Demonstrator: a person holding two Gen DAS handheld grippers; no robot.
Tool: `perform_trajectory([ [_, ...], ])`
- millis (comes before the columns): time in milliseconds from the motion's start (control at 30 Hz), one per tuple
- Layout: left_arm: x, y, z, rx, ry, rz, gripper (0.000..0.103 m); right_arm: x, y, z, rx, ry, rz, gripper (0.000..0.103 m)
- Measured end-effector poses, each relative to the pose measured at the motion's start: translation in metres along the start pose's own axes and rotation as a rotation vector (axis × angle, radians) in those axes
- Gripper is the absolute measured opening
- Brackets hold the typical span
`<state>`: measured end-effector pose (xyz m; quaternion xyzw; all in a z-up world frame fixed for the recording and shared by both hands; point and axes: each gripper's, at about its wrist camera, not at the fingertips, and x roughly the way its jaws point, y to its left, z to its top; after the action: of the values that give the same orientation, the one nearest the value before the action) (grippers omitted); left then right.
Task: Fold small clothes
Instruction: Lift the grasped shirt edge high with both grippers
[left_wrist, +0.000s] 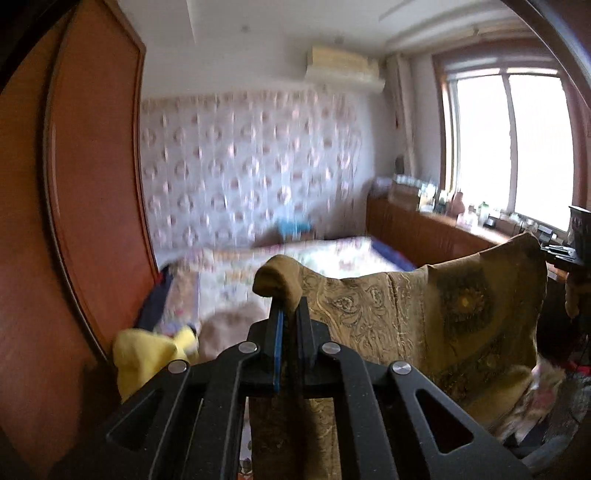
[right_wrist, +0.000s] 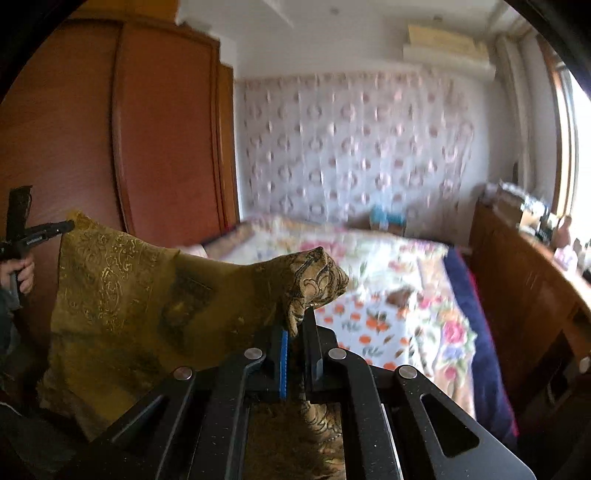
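Note:
An olive-gold patterned cloth (left_wrist: 424, 317) hangs stretched in the air above the bed, held by two corners. My left gripper (left_wrist: 290, 314) is shut on one corner, which bulges over its fingertips. My right gripper (right_wrist: 299, 325) is shut on the other corner, and the cloth (right_wrist: 122, 295) spreads away to the left. The right gripper (left_wrist: 580, 240) shows at the far right edge of the left wrist view, behind the cloth's top corner. The left gripper (right_wrist: 62, 227) shows at the left edge of the right wrist view, held by a hand (right_wrist: 22, 273).
A bed with a flowered cover (right_wrist: 388, 295) lies below and ahead. A yellow garment (left_wrist: 147, 354) and a beige one (left_wrist: 229, 328) lie on the bed at the lower left. A wooden wardrobe (left_wrist: 74, 184) stands on the left, a cluttered wooden cabinet (left_wrist: 436, 221) under the window.

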<state>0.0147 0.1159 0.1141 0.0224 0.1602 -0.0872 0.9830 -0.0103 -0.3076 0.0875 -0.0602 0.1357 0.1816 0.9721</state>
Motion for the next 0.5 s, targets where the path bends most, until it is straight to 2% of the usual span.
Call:
perform_trajectory([
  [167, -0.052, 0.003, 0.048, 0.022, -0.133, 0.018, 0.006, -0.072, 0.004, 0.044, -0.041, -0.116, -0.037, 0.006],
  [267, -0.068, 0.004, 0.068, 0.029, -0.189, 0.02, 0.006, -0.102, 0.01, 0.062, -0.062, -0.178, -0.047, 0.006],
  [367, -0.074, 0.002, 0.079, 0.047, -0.208, 0.025, 0.006, -0.117, 0.019, 0.072, -0.098, -0.207, -0.065, 0.006],
  [500, -0.069, 0.003, 0.074, 0.054, -0.203, 0.028, 0.006, -0.12, 0.023, 0.068, -0.123, -0.206, -0.077, 0.006],
])
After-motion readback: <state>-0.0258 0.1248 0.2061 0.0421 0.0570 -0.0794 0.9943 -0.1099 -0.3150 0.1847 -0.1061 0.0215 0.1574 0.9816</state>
